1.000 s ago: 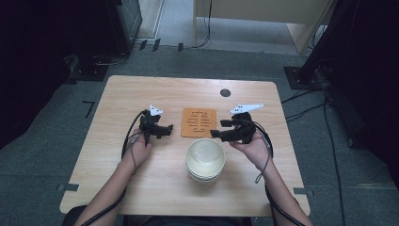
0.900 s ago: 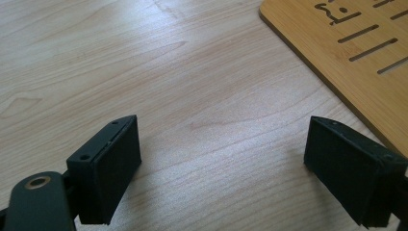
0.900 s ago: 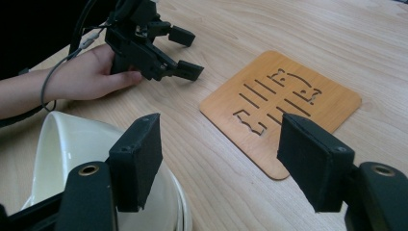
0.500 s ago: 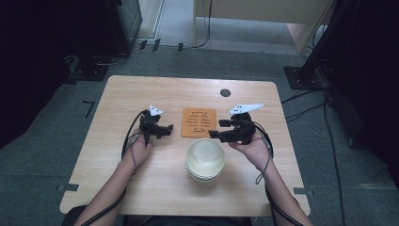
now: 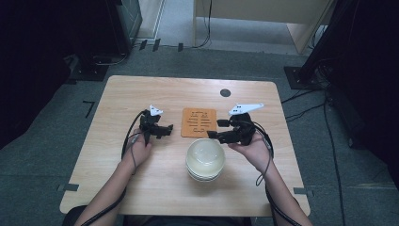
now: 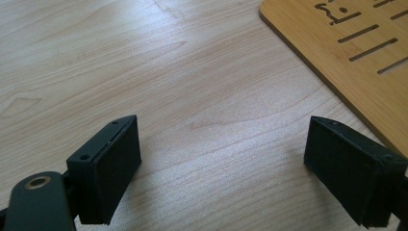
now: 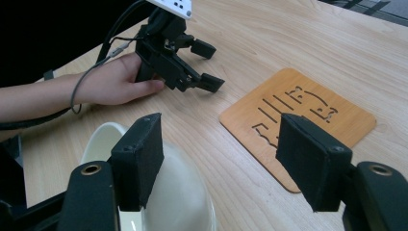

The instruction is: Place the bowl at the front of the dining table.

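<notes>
Right gripper (image 5: 217, 129) open between bowls' (image 5: 205, 159) rim, trivet (image 5: 199, 122) edge.

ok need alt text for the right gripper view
The right gripper's two black fingers stand open, one over the rim of a white bowl, the other over a slotted wooden trivet on the table. Farther off, a hand rests on the table holding the left gripper, also open.

Left gripper (image 6: 219, 163) jaws apart over bare table (image 6: 144, 62), slotted wooden trivet (image 6: 356, 62) upper right
</notes>
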A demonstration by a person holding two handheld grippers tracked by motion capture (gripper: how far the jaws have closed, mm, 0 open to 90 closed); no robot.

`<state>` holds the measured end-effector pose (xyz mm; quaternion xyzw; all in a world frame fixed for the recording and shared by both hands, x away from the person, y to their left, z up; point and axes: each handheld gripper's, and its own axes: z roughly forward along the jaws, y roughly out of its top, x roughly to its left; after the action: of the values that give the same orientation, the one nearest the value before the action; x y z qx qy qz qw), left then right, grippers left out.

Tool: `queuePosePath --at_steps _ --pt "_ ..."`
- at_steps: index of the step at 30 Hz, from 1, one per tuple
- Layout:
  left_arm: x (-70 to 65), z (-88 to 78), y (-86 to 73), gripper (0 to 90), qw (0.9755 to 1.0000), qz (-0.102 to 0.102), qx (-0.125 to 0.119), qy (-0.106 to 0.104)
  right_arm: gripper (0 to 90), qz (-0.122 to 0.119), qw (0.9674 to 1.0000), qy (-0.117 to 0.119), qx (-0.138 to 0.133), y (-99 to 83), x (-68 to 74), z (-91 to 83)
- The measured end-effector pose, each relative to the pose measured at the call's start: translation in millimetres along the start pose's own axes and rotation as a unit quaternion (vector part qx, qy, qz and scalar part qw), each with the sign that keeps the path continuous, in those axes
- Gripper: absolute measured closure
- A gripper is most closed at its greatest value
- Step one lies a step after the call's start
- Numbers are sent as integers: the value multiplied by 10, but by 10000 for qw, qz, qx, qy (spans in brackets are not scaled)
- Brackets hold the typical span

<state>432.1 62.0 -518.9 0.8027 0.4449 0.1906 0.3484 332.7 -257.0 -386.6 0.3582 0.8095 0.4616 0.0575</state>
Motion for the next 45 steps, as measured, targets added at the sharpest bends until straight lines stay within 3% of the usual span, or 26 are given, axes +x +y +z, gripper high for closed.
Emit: queuePosePath --at_steps 16,26,39,45 --pt "0 0 0 123 10000 3 2 2 327 -260 9993 259 40 16 131 14" --pt "0 0 0 122 10000 1 1 0 329 -442 9986 291 90 -32 142 92" --pt "0 0 0 123 10000 1 -1 2 276 -265 9982 498 197 -80 102 165" --pt "0 0 0 122 10000 2 -1 1 309 -308 9980 488 248 -115 84 208"
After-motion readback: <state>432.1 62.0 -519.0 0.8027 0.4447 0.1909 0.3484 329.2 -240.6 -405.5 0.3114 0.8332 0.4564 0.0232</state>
